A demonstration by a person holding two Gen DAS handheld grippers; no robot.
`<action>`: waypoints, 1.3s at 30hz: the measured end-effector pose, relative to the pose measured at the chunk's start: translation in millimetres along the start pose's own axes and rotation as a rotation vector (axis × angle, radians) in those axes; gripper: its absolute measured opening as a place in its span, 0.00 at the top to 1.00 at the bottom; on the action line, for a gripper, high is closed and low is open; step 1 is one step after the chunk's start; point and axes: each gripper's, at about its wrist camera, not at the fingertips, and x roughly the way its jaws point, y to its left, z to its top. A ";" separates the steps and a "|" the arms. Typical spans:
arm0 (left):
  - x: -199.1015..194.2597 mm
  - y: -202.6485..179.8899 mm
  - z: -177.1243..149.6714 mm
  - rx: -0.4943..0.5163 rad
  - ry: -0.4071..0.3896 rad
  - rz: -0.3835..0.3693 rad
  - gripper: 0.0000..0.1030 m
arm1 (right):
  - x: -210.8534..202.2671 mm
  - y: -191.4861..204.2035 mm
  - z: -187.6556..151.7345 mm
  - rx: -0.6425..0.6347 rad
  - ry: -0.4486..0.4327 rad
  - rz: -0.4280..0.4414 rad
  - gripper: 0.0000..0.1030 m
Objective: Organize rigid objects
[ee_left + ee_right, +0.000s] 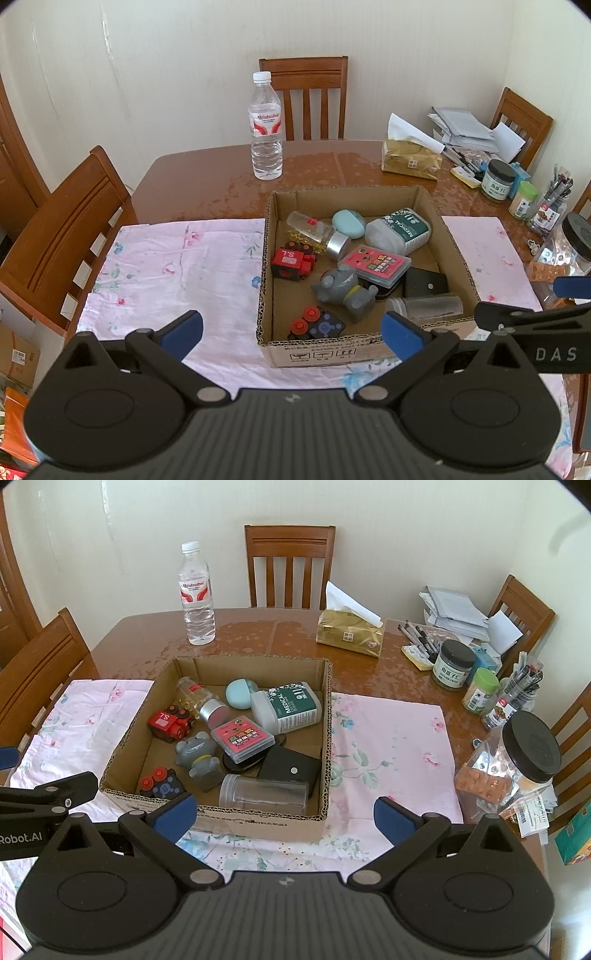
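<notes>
Both of my tools hover above the near edge of the table, nothing in either one: my left gripper (291, 330) has its blue pads spread wide, and my right gripper (284, 812) is spread just as wide.

The shallow brown cardboard box (258, 827) sits on the pink floral cloth (388, 746) toward the table's near edge, and everything I must sort lies inside it.

At the box's near wall lies a clear plastic cylinder jar (264, 794) on its side; I judge it light and slick, so I would pinch across its middle. The grey rubbery animal figure (199, 757) in the centre looks soft enough to give, best taken around the body. The red toy train (171, 722) by the left wall seems stiff and light, with flat sides for the pads. The white-and-green "MEDICAL" bottle (286, 707) near the far right corner is broad and probably the heaviest; I would grip its narrower sides. The pink flat card case (242, 740) leans on other things, so its edges are free.
</notes>
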 end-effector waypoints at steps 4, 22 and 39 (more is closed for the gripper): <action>-0.4 -0.2 0.2 -0.001 0.005 -0.001 0.00 | -1.4 0.4 -0.5 -0.001 -0.001 0.000 0.00; -5.3 1.5 -0.8 -0.011 0.011 0.001 0.00 | -4.5 0.9 -1.2 0.003 -0.005 -0.002 0.00; -7.1 0.7 -1.1 -0.010 0.008 0.001 0.00 | -7.7 0.1 -1.8 0.003 -0.011 -0.003 0.00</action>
